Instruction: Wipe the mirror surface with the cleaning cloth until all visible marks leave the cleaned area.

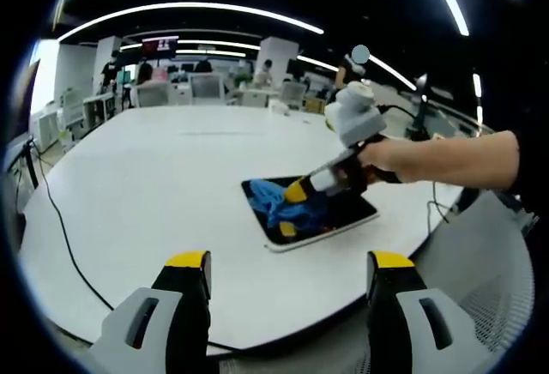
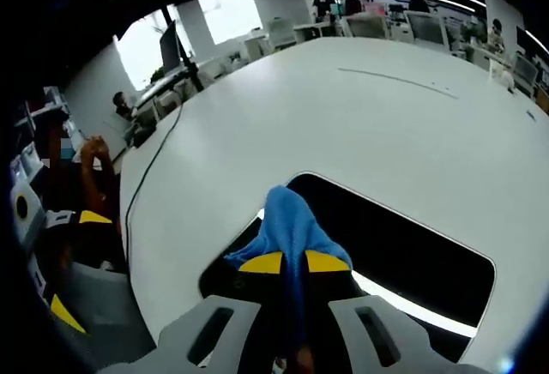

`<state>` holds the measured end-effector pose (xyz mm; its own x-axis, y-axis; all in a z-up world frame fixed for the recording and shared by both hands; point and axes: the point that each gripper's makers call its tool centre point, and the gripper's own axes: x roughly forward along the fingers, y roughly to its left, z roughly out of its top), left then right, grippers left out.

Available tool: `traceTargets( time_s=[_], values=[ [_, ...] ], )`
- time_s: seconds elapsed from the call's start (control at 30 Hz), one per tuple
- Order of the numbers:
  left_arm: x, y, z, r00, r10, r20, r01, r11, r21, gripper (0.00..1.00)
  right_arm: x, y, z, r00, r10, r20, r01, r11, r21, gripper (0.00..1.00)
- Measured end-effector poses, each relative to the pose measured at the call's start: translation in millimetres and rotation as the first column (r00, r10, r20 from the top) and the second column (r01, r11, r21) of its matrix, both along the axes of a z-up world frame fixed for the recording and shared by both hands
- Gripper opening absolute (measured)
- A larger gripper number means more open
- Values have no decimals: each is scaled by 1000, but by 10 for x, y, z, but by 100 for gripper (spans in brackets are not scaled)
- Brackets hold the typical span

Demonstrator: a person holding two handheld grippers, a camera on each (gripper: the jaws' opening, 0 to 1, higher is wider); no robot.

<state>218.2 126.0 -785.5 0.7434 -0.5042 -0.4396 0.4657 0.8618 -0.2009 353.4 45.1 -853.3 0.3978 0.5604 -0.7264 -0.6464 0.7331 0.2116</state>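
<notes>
A dark rectangular mirror lies flat on the white table. On its left part rests a blue cleaning cloth. My right gripper comes in from the right, held by a hand, with its yellow tips down on the cloth. In the right gripper view the cloth is pinched between the shut yellow-tipped jaws of my right gripper, over the mirror. My left gripper hovers open over the table's near edge, short of the mirror, with nothing between its jaws.
A black cable runs across the table's left side and along its near edge. Office desks, chairs and people stand behind the table. A person's sleeve and forearm reach in from the right.
</notes>
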Motion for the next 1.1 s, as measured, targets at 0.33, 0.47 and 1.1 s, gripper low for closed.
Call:
traceTargets(
  time_s=[0.33,0.47,1.1],
  values=[
    [-7,-19,-18,1000,-12,-10,12,1000,5,74,-167,6,-1,1000,5,-4,-4,1000,17,2],
    [-8,-29,-17,1000,-17,-10,17,1000,2,74,-226,8,-2,1000,13,-1,-13,1000,5,2],
    [-3,-13,-9,1000,-8,-4,8,1000,1,74,-456,1,-2,999,28,-29,-28,1000,-14,2]
  ],
)
